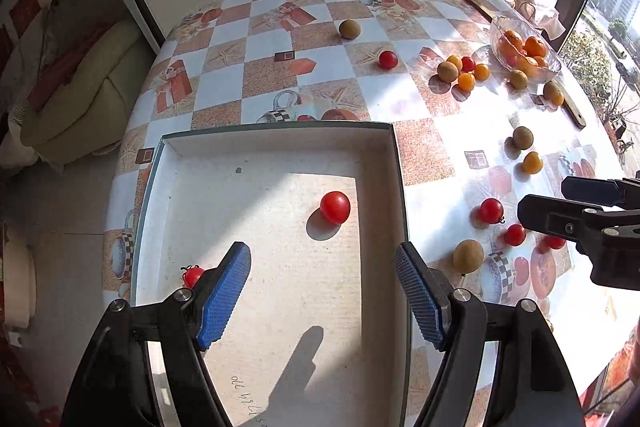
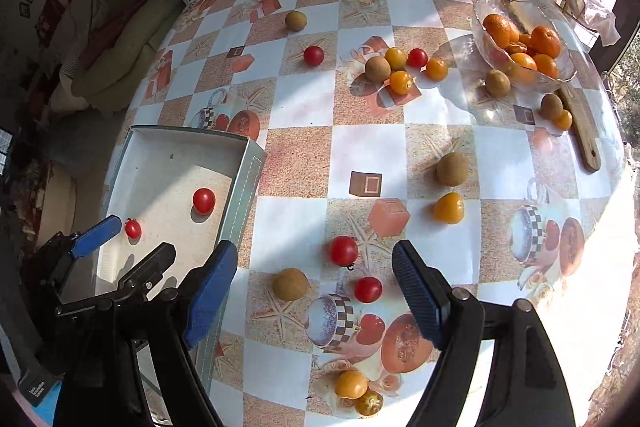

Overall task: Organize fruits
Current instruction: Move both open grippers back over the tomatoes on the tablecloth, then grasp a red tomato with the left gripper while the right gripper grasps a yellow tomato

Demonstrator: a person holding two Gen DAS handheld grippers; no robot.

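Observation:
My left gripper (image 1: 323, 259) is open and empty, hovering over a shallow white box (image 1: 192, 163). Two red cherry tomatoes lie in the box: one in the middle (image 1: 335, 207), one by the left finger (image 1: 193, 275). My right gripper (image 2: 314, 259) is open and empty above the table right of the box (image 2: 248, 171). Between its fingers lie two red tomatoes (image 2: 343, 250) (image 2: 368, 289), with a brown fruit (image 2: 290, 283) to their left. The right gripper also shows in the left wrist view (image 1: 552, 203). More red, yellow and brown fruits are scattered across the table.
A glass bowl (image 2: 560, 79) of oranges stands at the far right, beside a long wooden back scratcher (image 2: 580, 123). A cluster of small fruits (image 2: 400, 67) lies mid-table. The patterned tablecloth (image 2: 304, 99) covers a round table; a sofa (image 1: 80, 99) is beyond its left edge.

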